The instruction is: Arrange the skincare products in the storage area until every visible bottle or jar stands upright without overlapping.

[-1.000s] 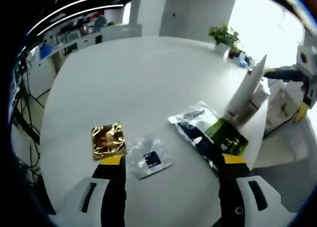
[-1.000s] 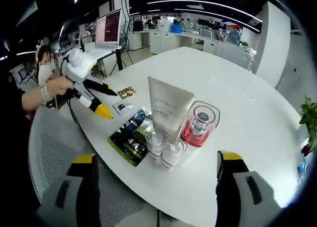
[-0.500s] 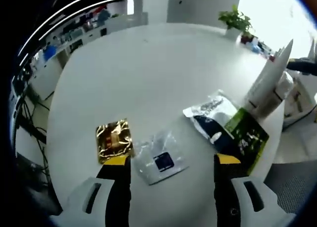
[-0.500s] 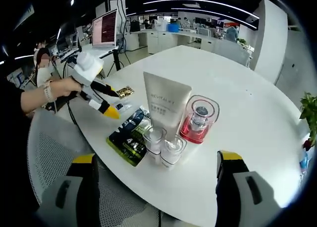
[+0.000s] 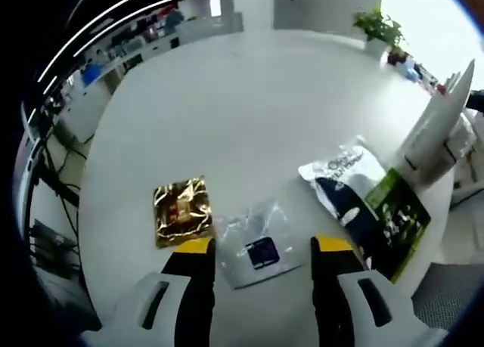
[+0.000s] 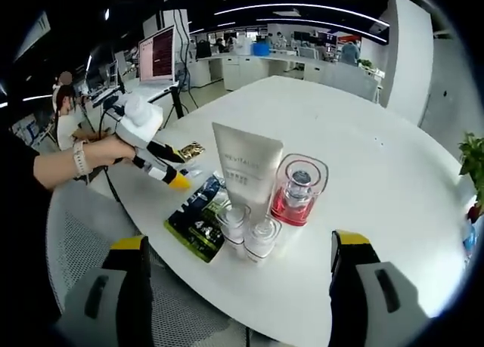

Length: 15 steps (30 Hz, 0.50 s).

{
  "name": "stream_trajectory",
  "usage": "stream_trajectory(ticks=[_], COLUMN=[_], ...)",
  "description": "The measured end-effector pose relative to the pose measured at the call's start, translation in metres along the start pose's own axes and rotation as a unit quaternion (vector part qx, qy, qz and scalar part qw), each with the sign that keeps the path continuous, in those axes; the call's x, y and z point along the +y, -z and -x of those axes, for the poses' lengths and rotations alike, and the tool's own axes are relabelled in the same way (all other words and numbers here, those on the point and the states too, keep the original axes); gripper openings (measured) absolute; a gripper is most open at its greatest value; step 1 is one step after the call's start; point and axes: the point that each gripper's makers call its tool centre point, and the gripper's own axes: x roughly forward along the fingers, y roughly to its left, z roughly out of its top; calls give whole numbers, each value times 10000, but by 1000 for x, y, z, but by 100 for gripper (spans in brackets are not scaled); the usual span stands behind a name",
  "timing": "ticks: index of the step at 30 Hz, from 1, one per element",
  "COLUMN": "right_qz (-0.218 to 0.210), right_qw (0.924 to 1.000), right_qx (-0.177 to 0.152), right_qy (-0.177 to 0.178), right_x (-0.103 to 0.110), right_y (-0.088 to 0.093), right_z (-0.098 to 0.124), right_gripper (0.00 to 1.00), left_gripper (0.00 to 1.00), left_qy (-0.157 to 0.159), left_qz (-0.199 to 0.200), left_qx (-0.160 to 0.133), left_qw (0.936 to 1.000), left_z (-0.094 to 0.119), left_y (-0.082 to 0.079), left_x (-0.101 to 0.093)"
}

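A white squeeze tube (image 6: 246,169) stands cap-down near the table's edge. A red bottle in a clear case (image 6: 299,188) is to its right, and two small clear bottles (image 6: 233,218) stand upright in front. A green-black packet (image 6: 198,222) and a silver-blue sachet (image 5: 344,188) lie flat and overlap. A gold sachet (image 5: 181,211) and a clear sachet with a dark square (image 5: 257,245) lie apart. My left gripper (image 5: 263,249) is open, low over the clear sachet, with a jaw on each side. My right gripper (image 6: 240,245) is open off the table's edge, holding nothing.
The round white table (image 5: 242,97) has bare room beyond the sachets. A potted plant (image 5: 382,29) stands at the far edge. A mesh chair (image 6: 83,249) sits below the near edge. A hand (image 6: 106,150) holds the left gripper (image 6: 175,169). Office desks and a laptop screen (image 6: 157,54) stand behind.
My left gripper has come forward and down over the clear sachet, and its jaws have narrowed somewhat. The right gripper view has hardly shifted; the bottles have not moved.
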Motion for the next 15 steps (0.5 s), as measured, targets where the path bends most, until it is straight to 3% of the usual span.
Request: stream_trajectory(ticks=[4, 8, 10, 15], right_qz=[-8, -26, -60, -78], right_qw=[10000, 10000, 10000, 9999], right_qx=[33, 5, -4, 68], right_qy=[-15, -10, -16, -14], right_x=[0, 1, 0, -1], right_y=[3, 3, 3, 8], right_z=[-2, -2, -2, -3], right_gripper=[100, 100, 100, 100], left_gripper=[39, 37, 34, 32], left_qy=[20, 133, 341, 432], left_qz=[-27, -199, -393, -534], left_qx=[-53, -61, -50, -70], left_qw=[10000, 9997, 9986, 9976], left_z=[0, 0, 1, 2], left_y=[-2, -2, -2, -2], left_x=[-2, -4, -6, -7])
